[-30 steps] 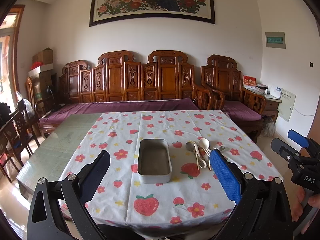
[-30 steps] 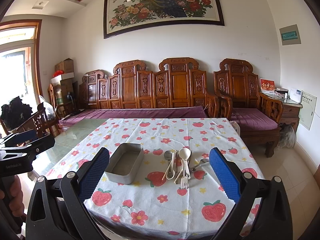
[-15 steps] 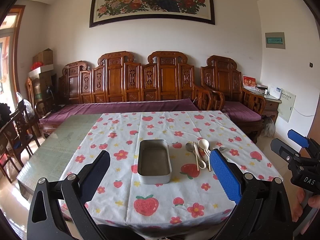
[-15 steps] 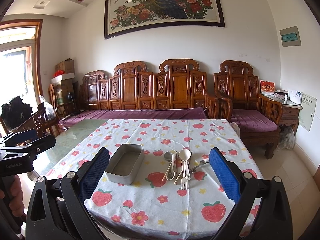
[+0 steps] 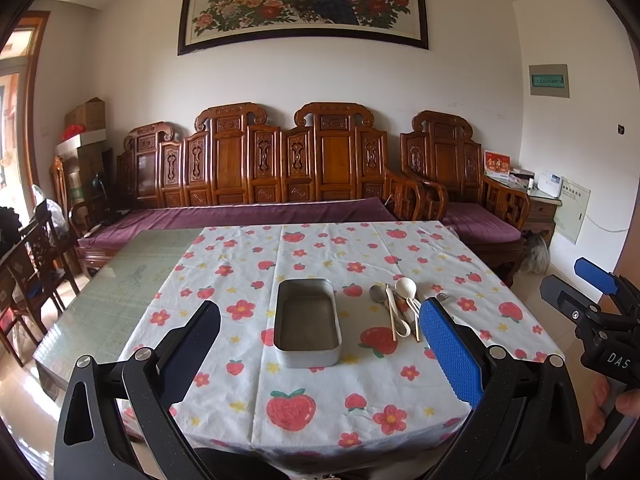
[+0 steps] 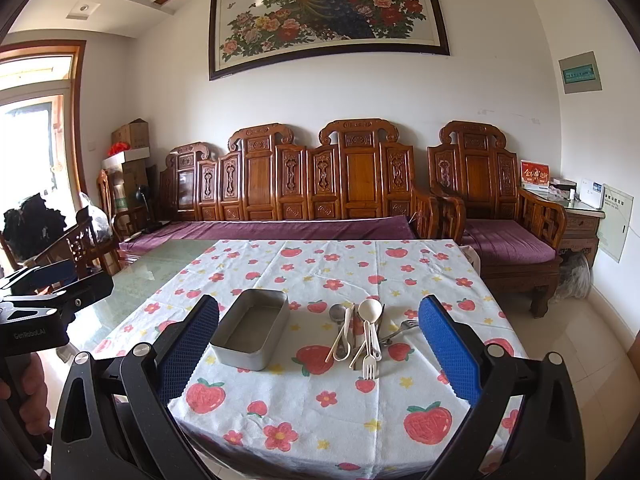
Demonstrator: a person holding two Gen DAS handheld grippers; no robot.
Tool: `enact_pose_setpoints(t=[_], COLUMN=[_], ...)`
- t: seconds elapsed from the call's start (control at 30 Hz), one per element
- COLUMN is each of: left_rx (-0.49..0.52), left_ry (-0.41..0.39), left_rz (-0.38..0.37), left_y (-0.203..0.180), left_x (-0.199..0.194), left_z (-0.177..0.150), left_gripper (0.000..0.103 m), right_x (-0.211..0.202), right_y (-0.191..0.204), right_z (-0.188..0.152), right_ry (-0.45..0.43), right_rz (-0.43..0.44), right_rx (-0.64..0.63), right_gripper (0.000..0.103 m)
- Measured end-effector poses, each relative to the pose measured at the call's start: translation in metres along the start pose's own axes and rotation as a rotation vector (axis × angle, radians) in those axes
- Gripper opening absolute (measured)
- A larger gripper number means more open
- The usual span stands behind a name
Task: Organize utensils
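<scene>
A carved wooden sofa (image 6: 320, 184) with purple cushions lines the white wall under a framed peacock painting (image 6: 328, 12). Before it stands a table spread with a strawberry-print tablecloth (image 6: 328, 400). On the cloth lies a rectangular metal tin (image 6: 251, 334), empty, long axis running away from the cameras. Just right of it is a heap of utensils (image 6: 362, 334), handles mostly toward the near edge: white spoon (image 6: 370, 312), white fork (image 6: 369, 364), metal spoon (image 6: 338, 313). The left gripper (image 5: 320, 354) and right gripper (image 6: 318, 354) hover before the table's near edge, jaws wide apart, holding nothing.
</scene>
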State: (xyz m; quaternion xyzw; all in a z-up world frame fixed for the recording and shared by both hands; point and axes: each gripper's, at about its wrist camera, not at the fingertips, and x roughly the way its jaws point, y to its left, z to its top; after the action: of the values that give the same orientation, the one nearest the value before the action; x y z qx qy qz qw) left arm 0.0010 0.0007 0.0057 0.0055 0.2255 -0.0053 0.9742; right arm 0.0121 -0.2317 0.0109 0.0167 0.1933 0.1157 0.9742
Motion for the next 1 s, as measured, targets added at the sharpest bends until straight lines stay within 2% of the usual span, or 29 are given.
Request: enact_pose_setpoints(t=[1.0], left_rx=[0.01], left_ry=[0.006], left_rz=[-0.016], left_y=[-0.019], left_x=[-0.009], left_z=[0.009], left_gripper=[0.097], right_x=[-0.012], right_y=[0.002], right_z=[0.01], right_ry=[-0.004], right_rz=[0.009], right_rx=[-0.001], right_gripper=[0.101])
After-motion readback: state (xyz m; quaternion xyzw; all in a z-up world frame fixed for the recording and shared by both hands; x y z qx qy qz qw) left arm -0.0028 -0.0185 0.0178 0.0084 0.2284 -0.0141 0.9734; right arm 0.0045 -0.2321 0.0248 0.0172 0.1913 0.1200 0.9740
